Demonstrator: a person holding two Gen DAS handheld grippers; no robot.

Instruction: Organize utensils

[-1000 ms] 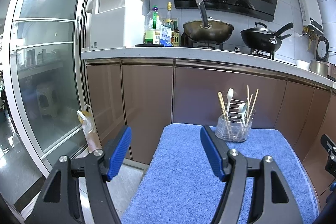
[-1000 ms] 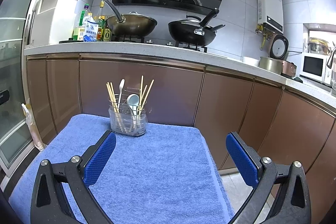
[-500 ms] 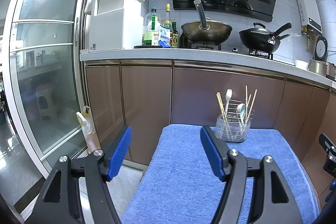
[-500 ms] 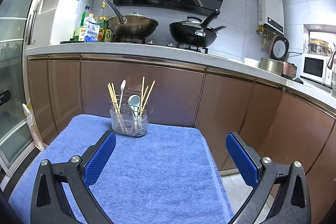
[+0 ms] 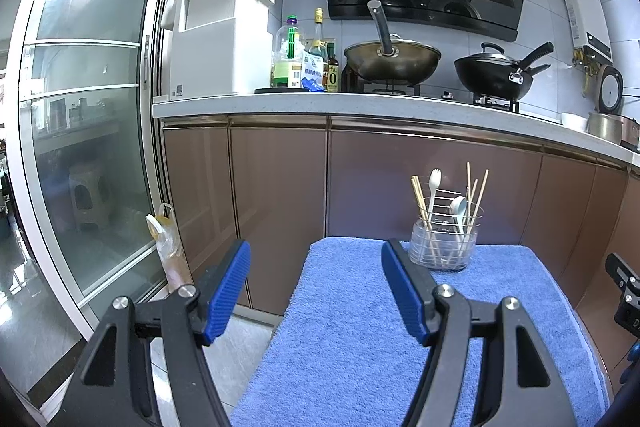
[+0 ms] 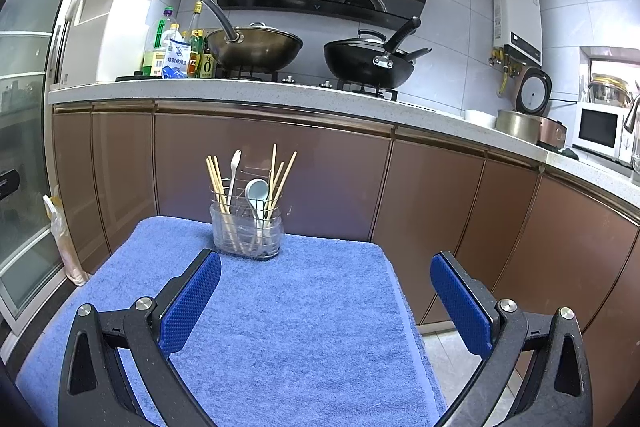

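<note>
The left gripper (image 5: 316,287) gapes empty over the towel's (image 6: 300,307) left edge. The utensil holder (image 6: 247,231) stands at the far edge, bare towel before it. The right gripper (image 6: 326,297) gapes empty, overhanging the right edge.

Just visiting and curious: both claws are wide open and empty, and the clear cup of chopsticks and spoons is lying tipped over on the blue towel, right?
Not quite. The clear cup stands upright on the blue towel, as the right wrist view shows. The rest holds: the left claw and right claw are both wide open and empty.
</note>
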